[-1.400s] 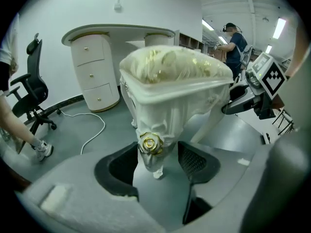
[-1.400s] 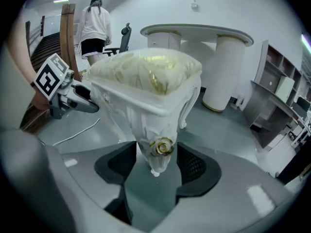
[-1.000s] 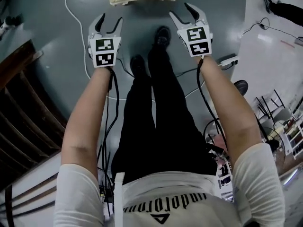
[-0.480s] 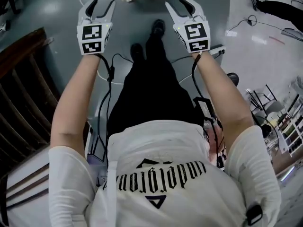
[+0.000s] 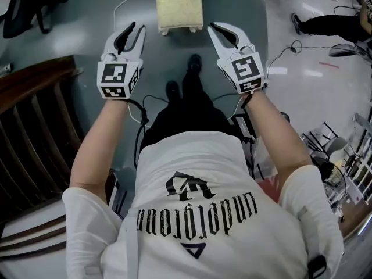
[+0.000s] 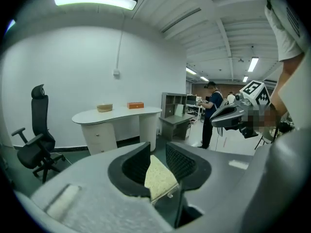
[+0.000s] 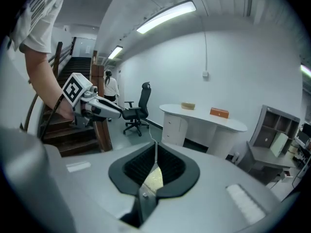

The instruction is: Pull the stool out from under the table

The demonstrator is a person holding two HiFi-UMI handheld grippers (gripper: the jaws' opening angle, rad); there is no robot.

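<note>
Stool: the cream-cushioned stool [image 5: 179,4] stands on the open grey floor [image 5: 87,34], just ahead of the person's black shoes [image 5: 172,89].
Table: a curved white table [image 6: 116,114] sits by the far wall with two small boxes on top; none of it overhangs the stool.
Left gripper: the left gripper [image 5: 137,29] is held up at chest height. Its jaws have just been closing and show a narrow gap with nothing in it; the stool's cushion shows through it from the floor below.
Right gripper: the right gripper [image 5: 220,28] is raised level with its twin, jaws pressed together and empty.
Surroundings: a dark wooden staircase [image 5: 35,132] rises at the person's left, and a black office chair [image 6: 34,149] stands near the table.
</note>
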